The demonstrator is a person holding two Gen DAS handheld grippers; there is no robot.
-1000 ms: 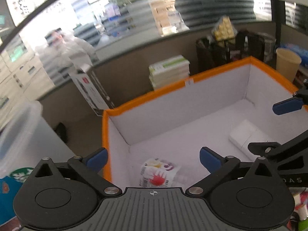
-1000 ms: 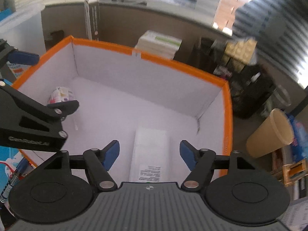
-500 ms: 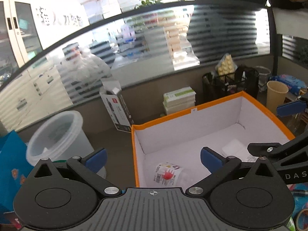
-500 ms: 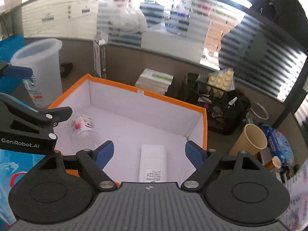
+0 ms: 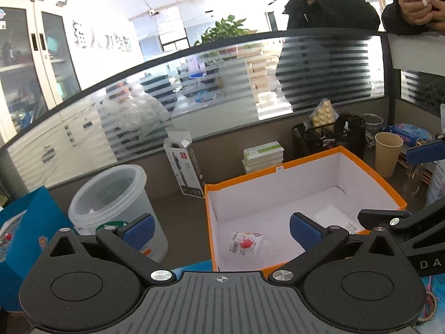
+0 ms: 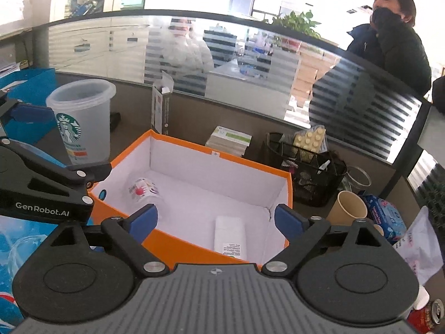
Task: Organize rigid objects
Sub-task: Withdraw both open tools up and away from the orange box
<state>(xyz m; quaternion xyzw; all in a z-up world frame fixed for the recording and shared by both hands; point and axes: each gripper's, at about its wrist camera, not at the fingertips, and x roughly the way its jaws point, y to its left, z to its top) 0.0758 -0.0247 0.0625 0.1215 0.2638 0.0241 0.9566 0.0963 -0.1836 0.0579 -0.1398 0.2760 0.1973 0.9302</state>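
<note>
Both claws stand empty: left gripper (image 5: 221, 228) spread wide, right gripper (image 6: 215, 218) just opening, nothing between its pads. Beyond them, the white carton (image 6: 229, 236) and labelled bottle (image 6: 143, 190) lie inside the orange box (image 6: 194, 247). Judgement: clear the orange rim before turning for more items; the paper cup (image 6: 347, 208) and plastic tub (image 6: 80, 119) crowd both flanks.

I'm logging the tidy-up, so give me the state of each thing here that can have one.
Orange box: open-topped, holds two items.
Small bottle: on its side in the box.
White carton: flat in the box.
Paper cup: upright, looks empty.
Left hand-held gripper: open, empty.
Right hand-held gripper: just opening, empty.
</note>
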